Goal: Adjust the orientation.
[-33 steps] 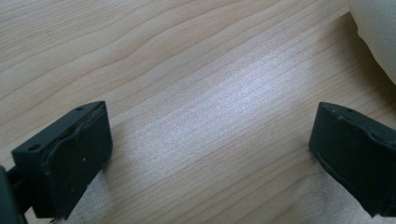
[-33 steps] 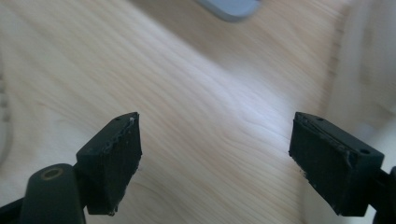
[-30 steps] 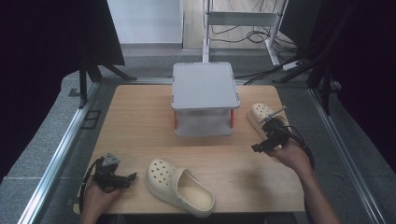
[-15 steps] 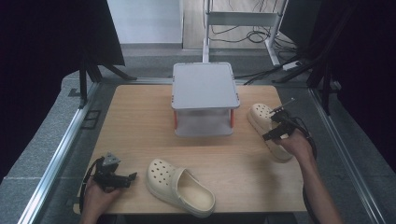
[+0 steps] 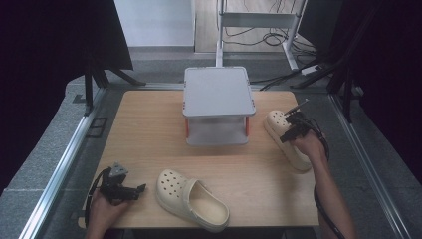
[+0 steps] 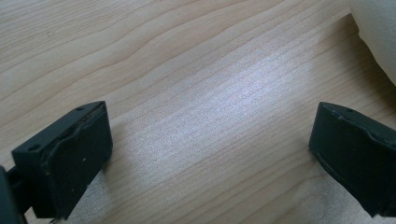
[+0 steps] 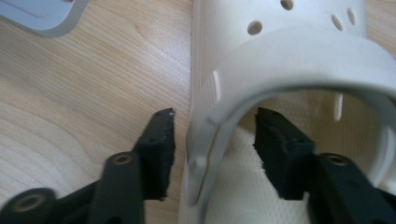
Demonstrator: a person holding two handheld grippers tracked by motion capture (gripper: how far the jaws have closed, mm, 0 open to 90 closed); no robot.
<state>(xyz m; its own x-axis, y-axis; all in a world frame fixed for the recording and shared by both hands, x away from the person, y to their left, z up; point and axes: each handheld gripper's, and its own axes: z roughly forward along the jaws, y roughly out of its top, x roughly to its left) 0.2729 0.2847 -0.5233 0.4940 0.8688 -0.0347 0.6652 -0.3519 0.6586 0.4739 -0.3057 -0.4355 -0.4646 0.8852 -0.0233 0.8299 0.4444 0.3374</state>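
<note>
Two cream clogs lie on the wooden table [image 5: 144,129]. One clog [image 5: 191,199] is at the near middle; its edge [image 6: 378,37] shows in the left gripper view. My left gripper [image 5: 140,189] [image 6: 210,126] rests open just left of it, with bare wood between its jaws. The other clog [image 5: 277,123] [image 7: 289,56] lies at the right edge. My right gripper [image 5: 293,130] [image 7: 212,116] straddles its side wall at the heel strap, one jaw outside and one inside. Its jaws have just been closing, with small gaps still showing on both sides of the wall.
A grey lidded box on a raised stand [image 5: 218,92] [image 7: 42,14] sits at the table's far middle, just left of the right clog. Metal rails [image 5: 59,169] run along both table sides. Black stands and cables lie beyond the far edge.
My right hand moved away from me and down onto the right clog, and its jaws narrowed around the clog's side wall. The left hand stayed put.
</note>
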